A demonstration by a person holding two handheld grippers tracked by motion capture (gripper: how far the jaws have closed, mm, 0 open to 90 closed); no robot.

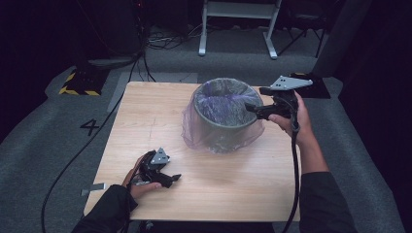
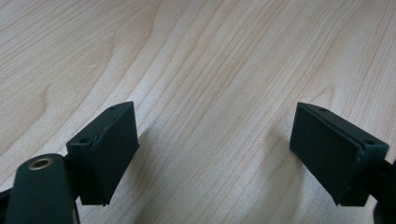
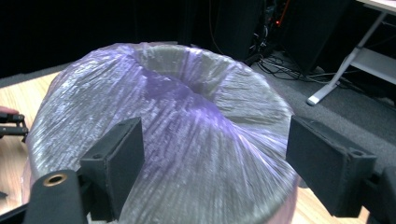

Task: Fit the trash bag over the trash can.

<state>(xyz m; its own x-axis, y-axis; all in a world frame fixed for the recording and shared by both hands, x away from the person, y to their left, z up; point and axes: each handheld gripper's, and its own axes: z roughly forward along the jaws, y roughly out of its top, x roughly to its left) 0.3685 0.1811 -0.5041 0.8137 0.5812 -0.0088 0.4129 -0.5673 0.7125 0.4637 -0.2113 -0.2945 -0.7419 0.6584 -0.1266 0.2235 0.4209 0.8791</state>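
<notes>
A grey round bin (image 1: 226, 127) stands on the wooden table (image 1: 145, 121), lined with a thin purple plastic bag (image 1: 194, 126) that drapes over its rim and down its sides. My right gripper (image 1: 250, 108) hovers at the bin's right rim, open, its jaws spread over the bag-covered rim (image 3: 205, 154) with nothing between them. My left gripper (image 1: 172, 178) rests low near the table's front left, held in a hand, open over bare wood (image 2: 210, 93). The bag (image 3: 187, 116) sags into the bin's mouth.
The table sits on grey carpet. A white desk frame (image 1: 238, 29) and cables (image 1: 165, 41) lie on the floor beyond the far edge. A yellow-black striped block (image 1: 80, 85) stands at the back left. A black cable (image 1: 73, 160) runs along the floor at the left.
</notes>
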